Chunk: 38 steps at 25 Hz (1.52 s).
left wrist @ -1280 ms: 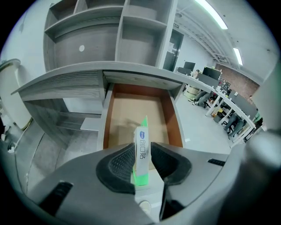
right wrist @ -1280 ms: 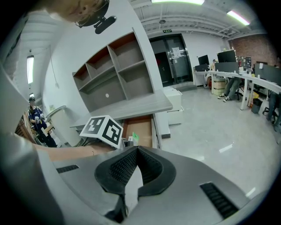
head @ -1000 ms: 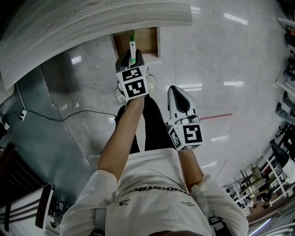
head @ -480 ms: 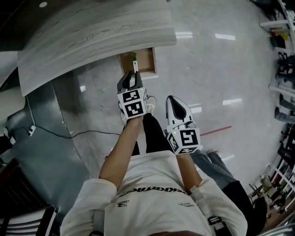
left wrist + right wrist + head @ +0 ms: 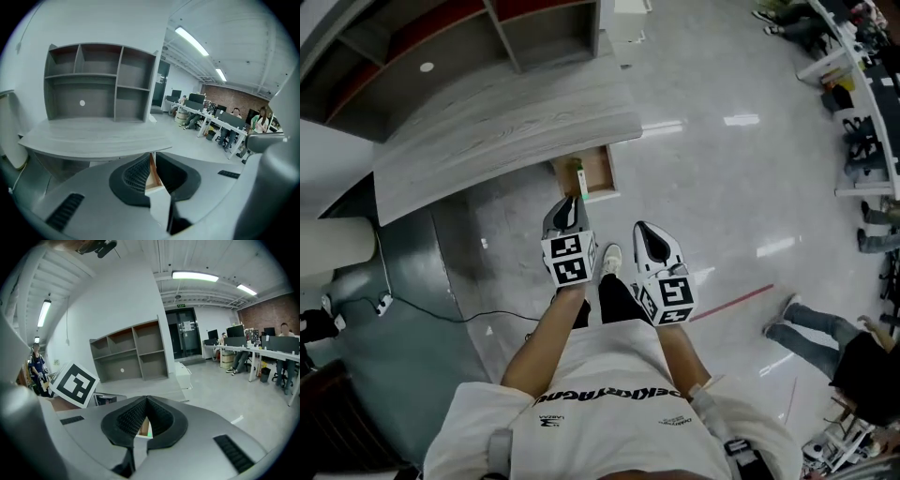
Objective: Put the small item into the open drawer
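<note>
Drawer [image 5: 602, 172] stands pulled out from under the grey wood-grain desk [image 5: 506, 131], its wooden inside open to the head view. The small item [image 5: 578, 172] lies in it, close to the left wall as I look down. It is a slim stick, pale along its body with green at the end nearer the desk. Its long axis runs front to back in the drawer, pointing away from me and under the desk top, and it lies flat on the drawer floor.

My left hand-held gripper [image 5: 568, 202] hangs just short of the drawer front, apart from the item. In the left gripper view this hand-held gripper [image 5: 151, 157] has its 2 jaws closing, with only a narrow slit between the ribbed pads. Nothing sits in that slit; through it I see a strip of the drawer's wood.

My right hand-held gripper [image 5: 640, 229] is beside the left one, farther from the drawer, over the shiny floor [image 5: 712, 187]. In its own view this hand-held gripper [image 5: 146, 398] has its tips together and holds nothing; a bit of the drawer and a green speck show through the gap below the tips.

An open shelf unit [image 5: 93, 84] stands on the desk's far side.
</note>
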Each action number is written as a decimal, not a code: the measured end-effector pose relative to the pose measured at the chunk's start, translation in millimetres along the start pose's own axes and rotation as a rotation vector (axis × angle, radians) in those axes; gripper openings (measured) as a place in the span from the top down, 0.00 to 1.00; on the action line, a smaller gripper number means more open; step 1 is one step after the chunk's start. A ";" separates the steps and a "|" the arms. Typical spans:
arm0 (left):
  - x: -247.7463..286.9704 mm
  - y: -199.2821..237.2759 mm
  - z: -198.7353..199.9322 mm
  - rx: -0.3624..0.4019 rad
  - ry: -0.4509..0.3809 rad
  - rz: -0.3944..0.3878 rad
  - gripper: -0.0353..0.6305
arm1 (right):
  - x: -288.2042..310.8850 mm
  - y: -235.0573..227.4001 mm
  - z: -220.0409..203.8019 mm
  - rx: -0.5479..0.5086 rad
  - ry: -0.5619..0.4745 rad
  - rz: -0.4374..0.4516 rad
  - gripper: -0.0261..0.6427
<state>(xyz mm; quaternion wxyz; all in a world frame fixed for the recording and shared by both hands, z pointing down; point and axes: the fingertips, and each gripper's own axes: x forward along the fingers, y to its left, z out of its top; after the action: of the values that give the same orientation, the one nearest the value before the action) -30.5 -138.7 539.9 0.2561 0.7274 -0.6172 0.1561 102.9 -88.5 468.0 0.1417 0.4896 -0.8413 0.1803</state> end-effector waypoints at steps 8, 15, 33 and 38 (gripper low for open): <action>-71.0 -14.9 50.4 0.050 -0.095 -0.070 0.92 | -33.0 29.8 44.8 -0.023 -0.073 0.009 0.92; -119.9 -25.1 83.5 0.088 -0.160 -0.118 0.92 | -53.3 49.8 76.8 -0.020 -0.119 0.016 0.92; -177.3 -39.9 141.5 0.200 -0.321 -0.158 0.92 | -62.5 66.9 141.5 -0.079 -0.227 0.021 0.92; -178.3 -42.2 148.4 0.200 -0.335 -0.164 0.92 | -62.3 65.9 147.8 -0.085 -0.239 0.025 0.92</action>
<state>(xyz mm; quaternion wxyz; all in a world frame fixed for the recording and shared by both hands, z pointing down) -36.3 -72.3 313.8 0.0884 0.8127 -0.5714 0.0722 66.1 -75.6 299.1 0.0588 0.4907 -0.8650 0.0865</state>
